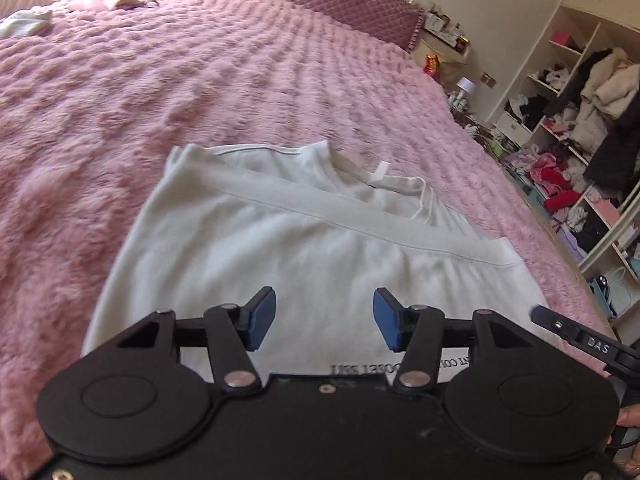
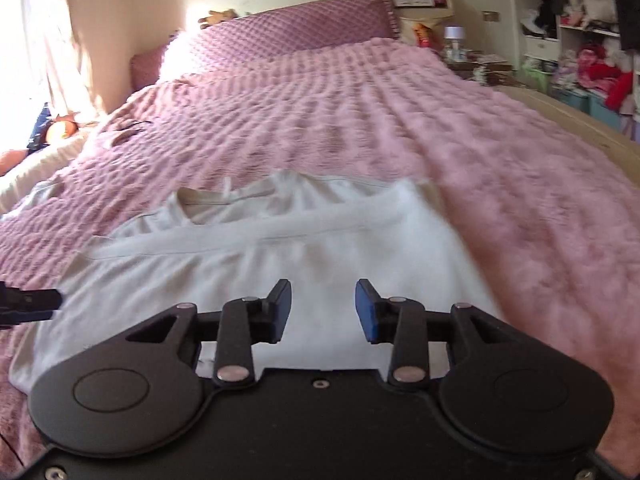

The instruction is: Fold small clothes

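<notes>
A white garment [image 1: 280, 248] lies spread on the fluffy pink blanket [image 1: 120, 120] covering the bed, partly folded, its hem band running across the cloth and a small tag showing near the neckline; the left gripper [image 1: 324, 322] hovers over its near part, blue pads spread apart and holding nothing; the right gripper [image 2: 323, 310] hangs over the same garment [image 2: 280, 248], jaws likewise parted and empty; cluttered shelves [image 1: 568, 112] stand beyond the bed.

A white garment [image 1: 280, 248] lies spread on the pink fluffy bed [image 1: 160, 120].
</notes>
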The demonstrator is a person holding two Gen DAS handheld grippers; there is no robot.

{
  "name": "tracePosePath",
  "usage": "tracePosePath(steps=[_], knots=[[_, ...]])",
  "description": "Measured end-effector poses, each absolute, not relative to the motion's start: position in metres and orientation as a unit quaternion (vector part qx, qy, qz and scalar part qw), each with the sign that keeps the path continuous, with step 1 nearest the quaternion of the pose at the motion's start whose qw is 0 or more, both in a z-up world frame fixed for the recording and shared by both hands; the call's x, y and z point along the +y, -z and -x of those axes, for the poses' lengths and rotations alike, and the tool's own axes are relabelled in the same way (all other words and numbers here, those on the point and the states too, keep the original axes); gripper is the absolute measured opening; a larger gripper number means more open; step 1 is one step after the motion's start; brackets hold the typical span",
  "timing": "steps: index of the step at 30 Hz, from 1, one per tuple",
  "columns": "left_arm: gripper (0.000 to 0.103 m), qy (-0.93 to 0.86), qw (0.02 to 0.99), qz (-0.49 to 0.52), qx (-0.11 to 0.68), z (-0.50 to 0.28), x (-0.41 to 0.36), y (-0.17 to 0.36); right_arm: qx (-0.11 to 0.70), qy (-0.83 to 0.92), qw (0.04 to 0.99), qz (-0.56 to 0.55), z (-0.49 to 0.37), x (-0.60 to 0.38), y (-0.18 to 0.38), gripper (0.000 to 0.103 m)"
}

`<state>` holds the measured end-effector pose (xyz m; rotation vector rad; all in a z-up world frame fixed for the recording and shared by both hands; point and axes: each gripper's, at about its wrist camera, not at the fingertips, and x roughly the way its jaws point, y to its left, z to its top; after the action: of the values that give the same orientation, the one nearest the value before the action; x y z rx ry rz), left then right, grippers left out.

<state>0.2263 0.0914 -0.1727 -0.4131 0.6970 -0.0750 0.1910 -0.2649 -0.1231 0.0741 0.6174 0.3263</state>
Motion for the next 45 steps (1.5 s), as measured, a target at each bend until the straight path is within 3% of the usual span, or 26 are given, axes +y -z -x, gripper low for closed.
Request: tracePosePath(steps=[9, 17, 20, 25, 30, 35, 38, 41, 45], knots=[[0.056, 0.067, 0.915, 0.121, 0.379, -0.3, 0.049, 0.191, 0.344, -0.227, 0.911, 0.023, -0.233, -0.18, 0.153, 0.034], [0.058, -0.01, 0.911, 0.121, 0.393, -0.311, 0.138, 0.203, 0.348, -0.109, 0.931, 0.017, -0.263, -0.29, 0.149, 0.034], [0.058, 0.009, 0.909, 0.146, 0.39, -0.308, 0.158, 0.211, 0.363, -0.11, 0.925, -0.037, -0.271, -0.332, 0.156, 0.032], [0.059, 0.003, 0.911, 0.117, 0.397, -0.316, 0.15, 0.221, 0.355, -0.12, 0.927, -0.01, -0.266, -0.328, 0.167, 0.032], [0.059, -0.002, 0.897, 0.185, 0.401, -0.318, 0.166, 0.217, 0.354, -0.119, 0.928, -0.004, -0.266, -0.328, 0.168, 0.033], [0.059, -0.018, 0.91, 0.178, 0.373, -0.276, 0.153, 0.175, 0.345, -0.112, 0.931, 0.041, -0.244, -0.308, 0.141, 0.043], [0.06, -0.006, 0.916, 0.175, 0.36, -0.231, 0.138, 0.165, 0.333, -0.151, 0.93, 0.025, -0.211, -0.296, 0.127, 0.043], [0.069, 0.002, 0.917, 0.181, 0.355, -0.182, 0.128, 0.169, 0.323, -0.18, 0.929, 0.021, -0.172, -0.284, 0.122, 0.043], [0.071, -0.017, 0.905, 0.179, 0.386, -0.15, 0.124, 0.199, 0.327, -0.194, 0.924, 0.045, -0.137, -0.277, 0.136, 0.045]])
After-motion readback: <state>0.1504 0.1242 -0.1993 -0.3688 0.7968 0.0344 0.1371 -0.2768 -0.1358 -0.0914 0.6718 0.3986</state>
